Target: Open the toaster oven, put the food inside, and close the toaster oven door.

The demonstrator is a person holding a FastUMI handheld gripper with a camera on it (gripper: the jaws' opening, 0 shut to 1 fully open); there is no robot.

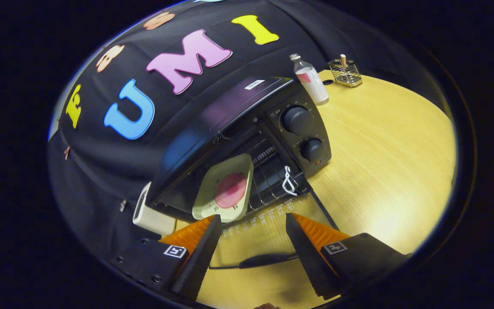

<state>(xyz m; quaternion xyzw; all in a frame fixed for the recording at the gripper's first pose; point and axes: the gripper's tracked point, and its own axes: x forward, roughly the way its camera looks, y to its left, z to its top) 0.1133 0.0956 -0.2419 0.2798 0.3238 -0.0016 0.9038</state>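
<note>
Nearest to me, my tongs stand wide apart with nothing held between their fingers. Below the gap I see the lowered glass door of the black toaster oven, and its dark handle bar lies across between the fingers. Just ahead of the left finger sits the pale green square plate carrying a round pink piece of food; it rests on the wire rack at the oven's open mouth. Two black knobs line the oven's right side. Beyond the oven, on the light wooden surface, I see a clear plastic bottle and a small wire basket. A white block leans beside the oven's left corner.
</note>
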